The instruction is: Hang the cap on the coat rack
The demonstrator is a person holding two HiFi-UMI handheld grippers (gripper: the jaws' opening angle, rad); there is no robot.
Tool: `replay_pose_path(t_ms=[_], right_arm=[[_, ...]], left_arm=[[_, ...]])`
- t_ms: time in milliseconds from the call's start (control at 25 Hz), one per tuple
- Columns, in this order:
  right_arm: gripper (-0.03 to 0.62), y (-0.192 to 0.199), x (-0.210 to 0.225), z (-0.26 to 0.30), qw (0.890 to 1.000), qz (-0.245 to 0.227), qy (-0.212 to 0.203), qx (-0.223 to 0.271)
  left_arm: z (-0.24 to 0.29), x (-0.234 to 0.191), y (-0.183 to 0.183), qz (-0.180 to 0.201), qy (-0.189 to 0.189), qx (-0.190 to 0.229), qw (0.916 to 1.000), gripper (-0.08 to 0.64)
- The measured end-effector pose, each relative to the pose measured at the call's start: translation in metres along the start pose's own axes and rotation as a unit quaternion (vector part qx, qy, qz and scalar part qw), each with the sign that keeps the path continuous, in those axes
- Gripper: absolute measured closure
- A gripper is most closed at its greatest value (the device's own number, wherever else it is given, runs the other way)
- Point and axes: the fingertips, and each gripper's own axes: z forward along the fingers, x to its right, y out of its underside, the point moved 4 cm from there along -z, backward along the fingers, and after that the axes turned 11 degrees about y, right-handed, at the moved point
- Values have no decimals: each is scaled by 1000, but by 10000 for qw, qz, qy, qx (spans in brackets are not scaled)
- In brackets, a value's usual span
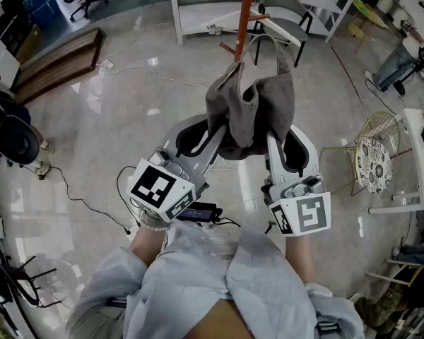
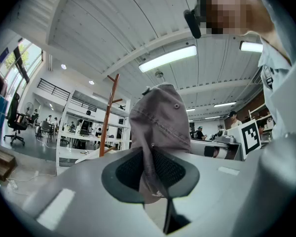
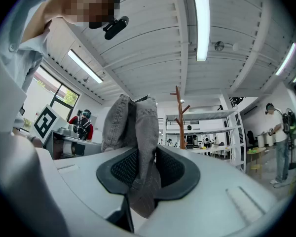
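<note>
A grey cap (image 1: 251, 111) hangs between both grippers in the head view. My left gripper (image 1: 213, 134) is shut on the cap's left edge, and my right gripper (image 1: 274, 141) is shut on its right edge. In the left gripper view the cap (image 2: 157, 127) rises from between the dark pads, pinched there. The right gripper view shows the cap (image 3: 138, 132) folded and clamped the same way. The orange-brown coat rack (image 1: 244, 13) stands just beyond the cap, its pegs near the cap's top. The coat rack (image 2: 108, 113) shows ahead to the left of the left gripper, and the coat rack (image 3: 179, 116) ahead to the right of the right gripper.
White shelving (image 1: 198, 6) and a grey chair (image 1: 286, 9) stand behind the rack. A round patterned wire chair (image 1: 374, 157) is at the right beside a white table (image 1: 420, 157). Cables (image 1: 92, 203) run over the shiny floor. People work at desks far off.
</note>
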Motion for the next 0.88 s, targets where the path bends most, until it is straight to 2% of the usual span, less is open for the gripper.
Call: replay_pose_path(t_ms=[880], right_arm=[[497,2,-9,7,9999,95,46,-37]], left_arm=[[-8,-9,-4,81,41,-3,10000,502]])
